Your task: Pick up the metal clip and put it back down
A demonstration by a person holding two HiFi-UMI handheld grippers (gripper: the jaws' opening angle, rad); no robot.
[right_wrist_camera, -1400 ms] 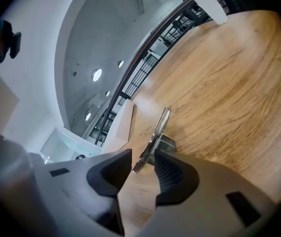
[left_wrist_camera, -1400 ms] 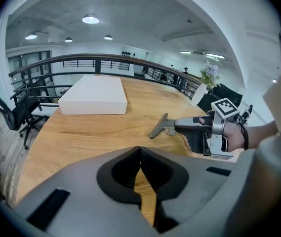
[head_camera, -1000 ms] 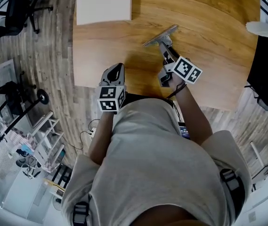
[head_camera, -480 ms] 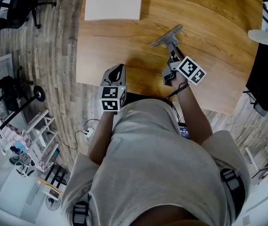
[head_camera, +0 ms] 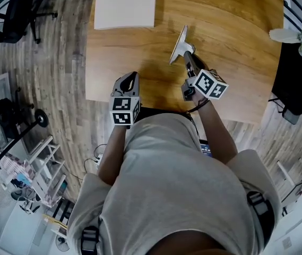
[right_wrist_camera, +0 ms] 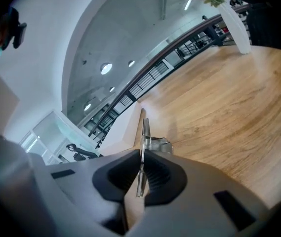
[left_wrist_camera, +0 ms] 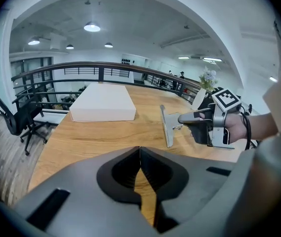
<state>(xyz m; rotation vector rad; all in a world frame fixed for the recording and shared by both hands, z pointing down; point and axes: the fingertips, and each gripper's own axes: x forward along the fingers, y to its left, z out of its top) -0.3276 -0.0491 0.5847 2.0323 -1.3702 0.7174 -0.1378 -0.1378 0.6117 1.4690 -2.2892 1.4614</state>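
closing on the metal clip (head_camera: 180,44), the right gripper (head_camera: 187,57) has the clip's thin handle btwn its jaws. in the right gripper view the strip runs edge-on thru the pads, which look pressed on both its faces. key relation: the clip sits straight ahead of that gripper, in line w/ the jaws. its wide flat bar lies crosswise at the far end, so the bar's long axis runs across the reach, not along it. the bar is out over the table (head_camera: 235,47), well apart from the white box (head_camera: 124,7) at the far left corner. can't tell if the bar's lower edge touches the wood or hangs just off it. the left gripper (head_camera: 131,79) is at the near table edge, jaws together on nothing, well apart from the clip, so only 1 tool is in play. next is prob a straight lift w/ a level wrist, b/c a hold on the handle alone could let the wider bar end droop or twist.
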